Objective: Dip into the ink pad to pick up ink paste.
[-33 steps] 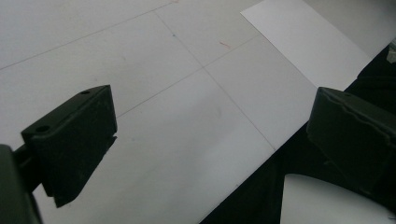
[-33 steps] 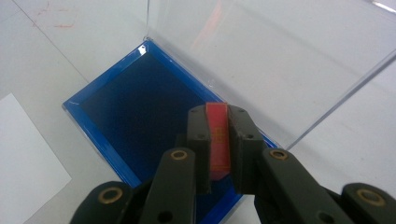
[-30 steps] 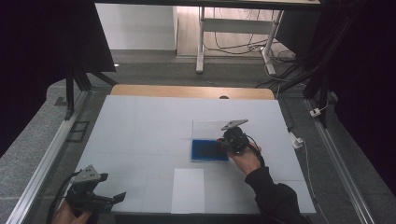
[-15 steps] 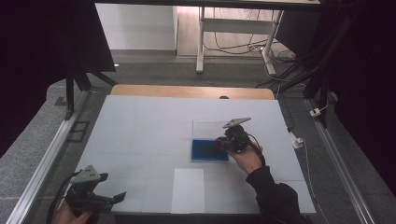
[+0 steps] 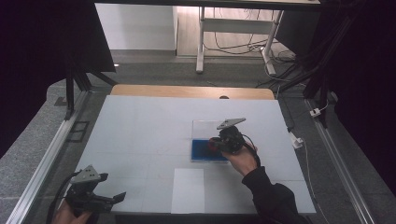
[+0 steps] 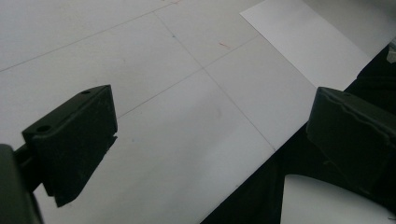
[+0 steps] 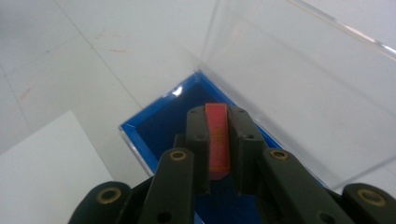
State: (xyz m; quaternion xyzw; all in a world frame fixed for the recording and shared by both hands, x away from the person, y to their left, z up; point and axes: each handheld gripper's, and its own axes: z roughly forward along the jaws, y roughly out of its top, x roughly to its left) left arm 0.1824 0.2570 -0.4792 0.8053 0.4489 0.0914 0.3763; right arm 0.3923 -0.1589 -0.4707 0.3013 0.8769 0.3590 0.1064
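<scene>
— What is seen of the left gripper (image 5: 100, 198)?
— Black jaws with small screw holes are shown; a grey three-cornered plate is mounted behind the jaws, and a black cable is trailed.
— And the right gripper (image 7: 217, 122)?
— Black linked arms with brass-coloured rivets are seen below the jaws. A black sleeve (image 5: 273, 198) is worn.

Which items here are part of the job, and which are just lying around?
In the job:
- right gripper, shut on the red block
- blue tray under it
- clear lid standing open behind the tray

Lying about:
- white paper sheet at the near edge
- left gripper, open and idle
</scene>
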